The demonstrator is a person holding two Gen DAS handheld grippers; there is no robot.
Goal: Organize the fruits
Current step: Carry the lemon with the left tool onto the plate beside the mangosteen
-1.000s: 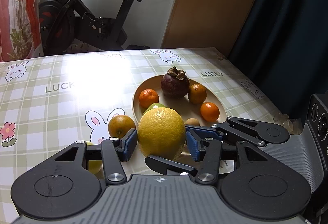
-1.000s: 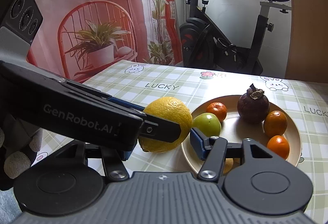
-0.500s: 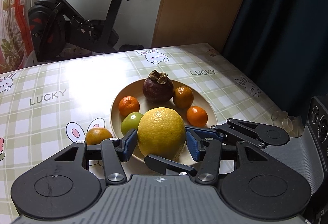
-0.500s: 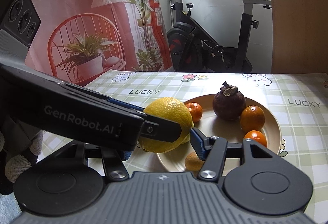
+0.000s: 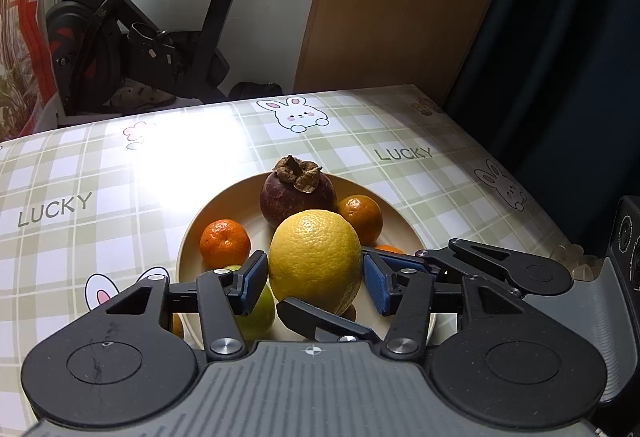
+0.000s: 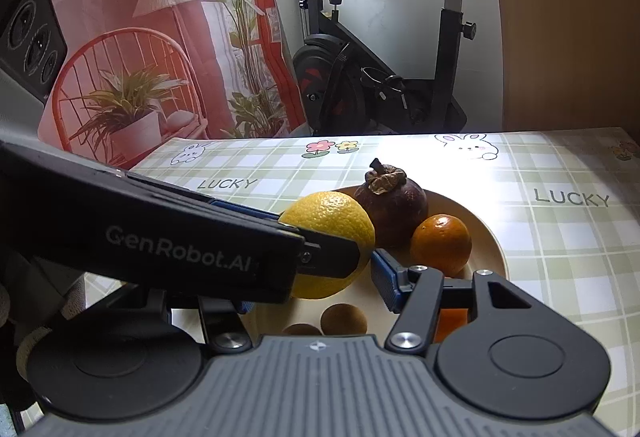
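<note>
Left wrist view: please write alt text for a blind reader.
A large yellow citrus fruit sits between both grippers' blue pads, above a round beige plate holding a dark purple mangosteen, small orange mandarins and a green fruit, on a checked tablecloth.

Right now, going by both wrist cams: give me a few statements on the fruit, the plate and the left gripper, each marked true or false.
1. The yellow citrus fruit sits between the blue pads of the left gripper. True.
2. The mangosteen lies on the tablecloth, outside the plate. False: it rests on the plate.
3. An exercise bike stands beyond the table. True.
4. No orange-coloured fruit is on the plate. False: one tangerine lies left of the mangosteen and another tangerine lies right of it.
5. The tablecloth is plain white. False: it is green-checked, with rabbits and the word LUCKY.
</note>
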